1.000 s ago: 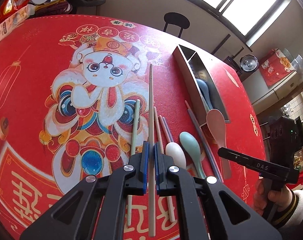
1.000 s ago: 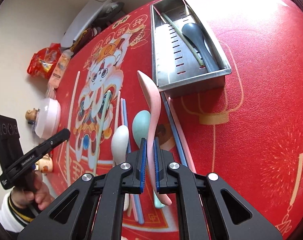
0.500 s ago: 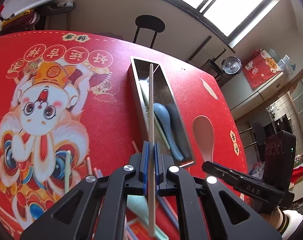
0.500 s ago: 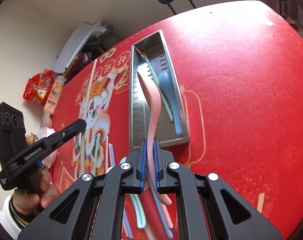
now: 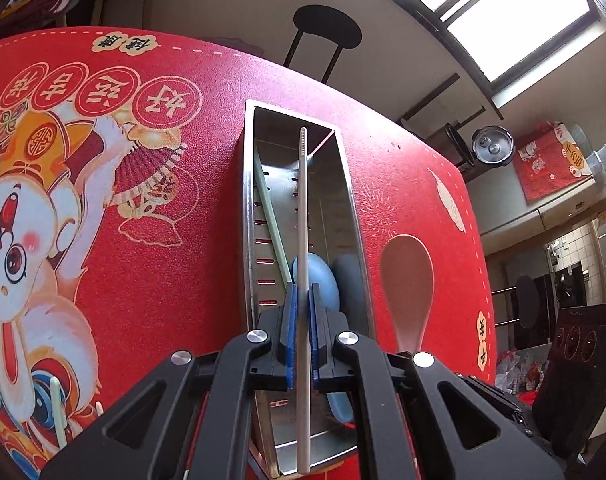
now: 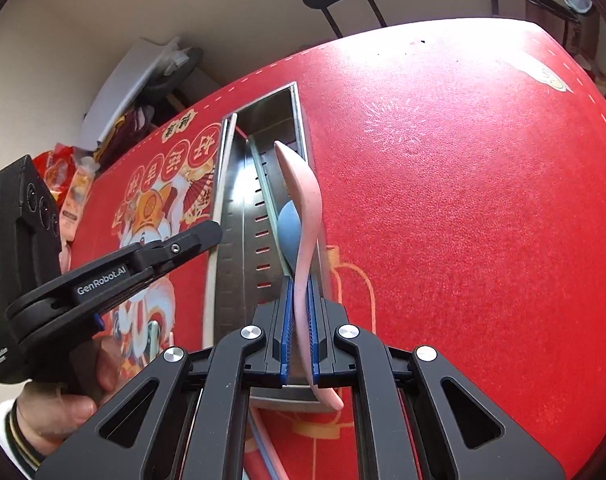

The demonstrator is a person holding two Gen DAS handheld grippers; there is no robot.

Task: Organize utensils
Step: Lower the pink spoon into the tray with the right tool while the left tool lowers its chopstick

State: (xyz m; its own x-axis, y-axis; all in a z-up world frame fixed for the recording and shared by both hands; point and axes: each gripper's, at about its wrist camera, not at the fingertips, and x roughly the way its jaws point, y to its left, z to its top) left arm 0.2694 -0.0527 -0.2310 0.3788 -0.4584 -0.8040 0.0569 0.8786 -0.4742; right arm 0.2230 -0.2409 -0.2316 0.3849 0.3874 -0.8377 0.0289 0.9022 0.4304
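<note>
Left gripper (image 5: pixel 302 322) is clamped tight on a pale chopstick (image 5: pixel 302 216), which hangs lengthwise over the steel utensil tray (image 5: pixel 248 208), tip toward the tray's far end. Right gripper (image 6: pixel 301 328) pinches a pink spoon (image 6: pixel 305 204) by its handle, bowl raised over the same tray. Inside the tray lie a green chopstick (image 5: pixel 269 208) along the slotted wall and a blue spoon (image 5: pixel 323 284) at the near end. Beyond the tray's far end stands a black stool (image 5: pixel 327 34), off the red mat (image 5: pixel 183 220).
</note>
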